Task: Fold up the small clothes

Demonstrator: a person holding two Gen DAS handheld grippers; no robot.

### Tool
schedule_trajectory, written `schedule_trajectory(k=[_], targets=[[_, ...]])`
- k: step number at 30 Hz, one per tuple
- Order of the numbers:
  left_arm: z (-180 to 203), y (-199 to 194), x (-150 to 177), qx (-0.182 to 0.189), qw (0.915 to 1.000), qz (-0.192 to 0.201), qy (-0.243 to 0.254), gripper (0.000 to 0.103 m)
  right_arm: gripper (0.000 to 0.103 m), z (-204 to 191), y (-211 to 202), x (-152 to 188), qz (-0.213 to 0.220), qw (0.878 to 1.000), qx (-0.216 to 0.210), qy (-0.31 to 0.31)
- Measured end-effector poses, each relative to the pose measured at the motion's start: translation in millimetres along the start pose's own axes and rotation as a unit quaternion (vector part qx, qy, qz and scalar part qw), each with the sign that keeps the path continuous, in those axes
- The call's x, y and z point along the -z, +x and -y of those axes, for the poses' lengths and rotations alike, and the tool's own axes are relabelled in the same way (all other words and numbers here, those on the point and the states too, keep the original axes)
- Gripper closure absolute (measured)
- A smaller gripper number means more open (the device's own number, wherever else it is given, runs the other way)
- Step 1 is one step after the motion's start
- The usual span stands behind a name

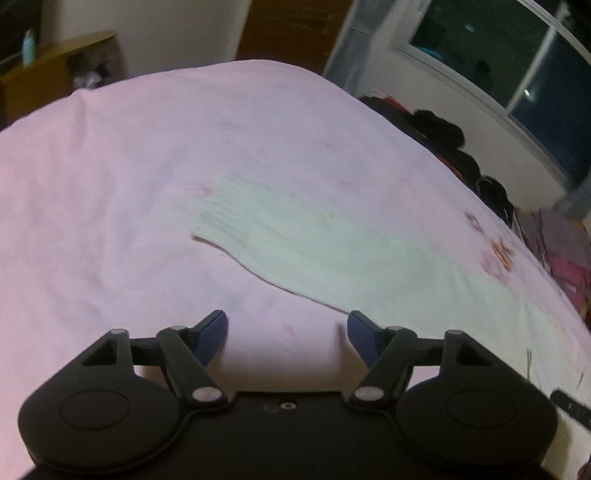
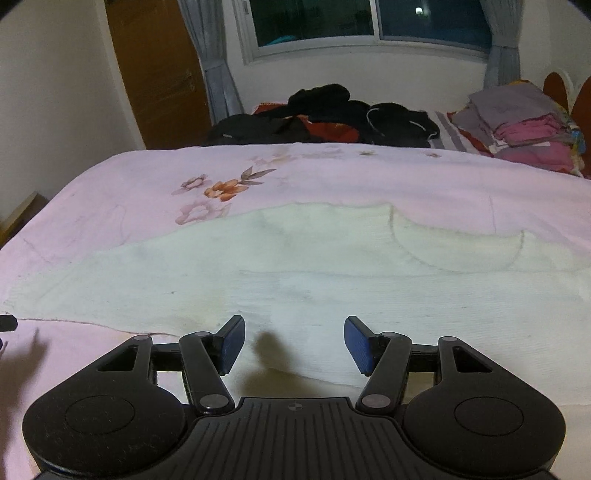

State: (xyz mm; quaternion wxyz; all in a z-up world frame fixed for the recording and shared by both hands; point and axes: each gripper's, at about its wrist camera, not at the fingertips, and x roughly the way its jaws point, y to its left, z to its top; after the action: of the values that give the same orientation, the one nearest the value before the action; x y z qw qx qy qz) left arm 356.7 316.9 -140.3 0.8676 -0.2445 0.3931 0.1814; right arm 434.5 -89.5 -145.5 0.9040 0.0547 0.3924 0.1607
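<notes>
On the bed: pink floral sheet (image 2: 332,177), covering the whole top. Pale ribbed garment (image 2: 295,266), spread flat across the sheet's middle. Heap of dark clothes (image 2: 332,114) and stack of folded clothes (image 2: 524,125), at the far edge under the window. Right gripper (image 2: 294,341), jaws apart, empty, over the garment's near hem. Left gripper (image 1: 288,338), jaws apart, empty, over bare sheet just beside the garment.

Probably a home bedroom: bed (image 2: 332,177), curtained window (image 2: 369,22), clothes pile (image 2: 332,110).
</notes>
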Motion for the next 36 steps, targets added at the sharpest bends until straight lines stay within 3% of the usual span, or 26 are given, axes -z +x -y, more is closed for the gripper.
schedule_trajectory(k=[7,9,14,16,19,23,27,29,36], targets=[[-15.6,24.6,-18.7,0.041,0.9978,0.013,-0.051,0.039,0.044,-5.7,6.3,-2.7,0.008,1.0,0.025,0.0],[-18.4,30.8,-24.0,0.044,0.9966,0.023,-0.066,0.049,0.044,-3.4,8.1,-3.1,0.007,0.999,0.031,0.003],[-27.5,42.0,-29.7,0.032,0.9951,0.038,-0.086,0.092,0.044,2.5,10.0,-3.3,0.02,0.998,0.063,0.009],[-30.8,42.1,-30.0,0.036,0.9939,0.041,-0.096,0.099,0.044,3.9,9.4,-4.2,0.027,0.997,0.072,0.01],[-22.6,32.4,-29.2,0.043,0.9943,0.057,-0.08,0.1,0.044,3.6,17.4,-0.6,0.014,0.997,0.073,0.006],[7.2,7.4,-33.8,0.079,0.9926,0.083,-0.04,0.1,0.044,0.2,30.4,7.8,0.001,0.996,0.084,-0.019],[57.7,-18.3,-34.7,0.133,0.986,0.098,0.016,0.1,0.044,6.3,20.3,3.5,0.016,0.997,0.07,0.009],[91.0,-27.0,-30.3,0.166,0.9805,0.095,0.046,0.1,0.044,6.7,25.5,7.3,-0.009,0.997,0.075,-0.015],[207.3,-32.9,13.2,0.264,0.9538,0.057,0.132,0.1,0.044,44.2,-24.3,0.4,0.04,0.997,0.058,0.041]])
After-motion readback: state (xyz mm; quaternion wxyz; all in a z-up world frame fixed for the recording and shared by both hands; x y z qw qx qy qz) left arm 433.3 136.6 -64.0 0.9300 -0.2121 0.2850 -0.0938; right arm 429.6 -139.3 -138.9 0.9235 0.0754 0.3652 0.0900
